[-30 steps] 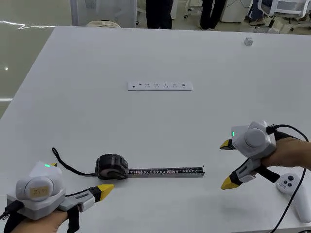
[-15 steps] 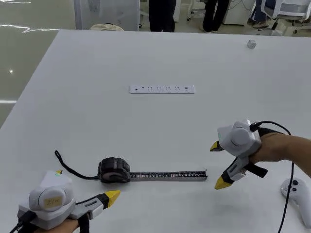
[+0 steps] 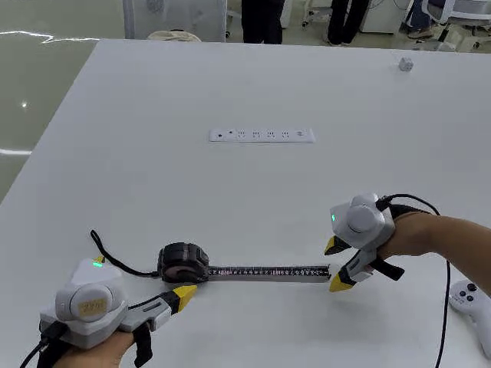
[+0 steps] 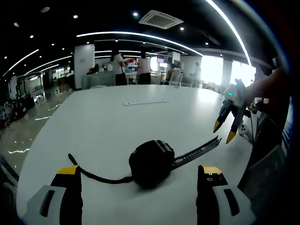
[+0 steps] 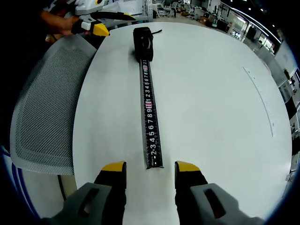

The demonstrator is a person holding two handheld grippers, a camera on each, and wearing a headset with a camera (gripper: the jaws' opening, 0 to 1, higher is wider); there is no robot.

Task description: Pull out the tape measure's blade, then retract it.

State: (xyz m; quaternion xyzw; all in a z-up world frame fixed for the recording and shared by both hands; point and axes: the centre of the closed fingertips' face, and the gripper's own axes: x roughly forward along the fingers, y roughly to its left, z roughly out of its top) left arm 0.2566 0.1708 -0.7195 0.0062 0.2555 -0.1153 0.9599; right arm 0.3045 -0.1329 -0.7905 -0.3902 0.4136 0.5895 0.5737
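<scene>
A black tape measure (image 3: 182, 262) lies on the white table (image 3: 230, 192) with its blade (image 3: 268, 271) pulled out to the right and a black wrist strap (image 3: 115, 257) trailing left. My left gripper (image 3: 184, 292) is open just in front of the case (image 4: 151, 162), which sits between and beyond its yellow tips in the left gripper view. My right gripper (image 3: 336, 264) is open at the blade's free end. In the right gripper view the blade tip (image 5: 153, 164) lies between the two yellow tips, with the case (image 5: 143, 42) far ahead.
A white power strip (image 3: 261, 136) lies mid-table. A small grey object (image 3: 405, 64) sits at the far right. A white controller (image 3: 476, 300) rests at the right edge beside a black cable (image 3: 445, 307). A grey mesh chair (image 5: 44, 103) stands by the near table edge. People stand beyond the table.
My right gripper has moved left and down to the blade's free end. My left gripper has come closer to the case. The tape measure has stayed put.
</scene>
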